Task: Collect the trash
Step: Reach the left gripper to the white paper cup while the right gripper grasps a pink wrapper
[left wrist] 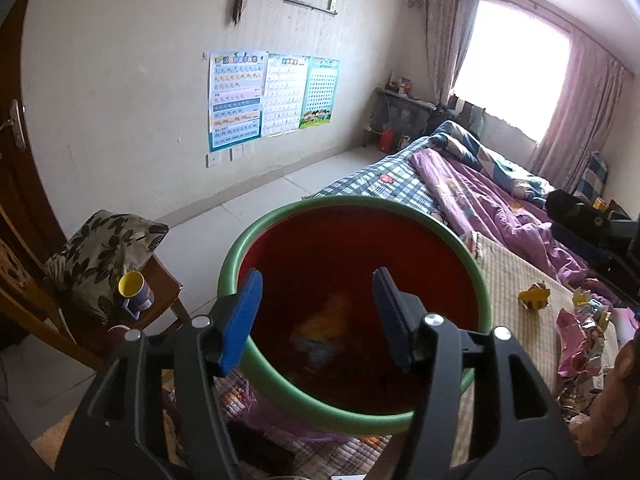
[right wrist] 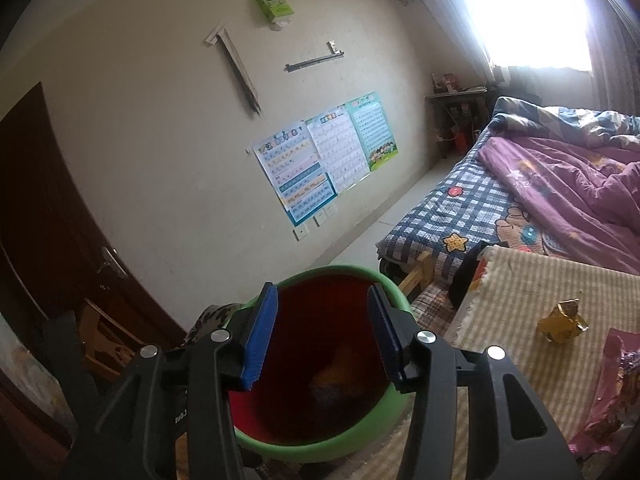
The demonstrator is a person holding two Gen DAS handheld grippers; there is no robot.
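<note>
A red bin with a green rim (left wrist: 280, 216) stands at the near edge of the bed; it also shows in the right wrist view (right wrist: 340, 270). Orange trash (left wrist: 324, 320) lies at its bottom, also seen in the right wrist view (right wrist: 340, 364). My left gripper (left wrist: 316, 316) is open and empty above the bin's mouth. My right gripper (right wrist: 322, 332) is open and empty above the bin too. A crumpled yellow wrapper (left wrist: 534, 296) (right wrist: 562, 320) and a pink foil wrapper (left wrist: 580, 340) (right wrist: 612, 388) lie on the striped mat (left wrist: 512, 272) (right wrist: 520, 292) to the right.
A wooden chair (left wrist: 160, 280) with a patterned cushion (left wrist: 100, 256) and a yellow-and-purple mug (left wrist: 134, 290) stands left of the bin. A purple quilt (left wrist: 500, 200) covers the bed. A brown door (right wrist: 48, 220) is at the left. Posters (left wrist: 272, 96) hang on the wall.
</note>
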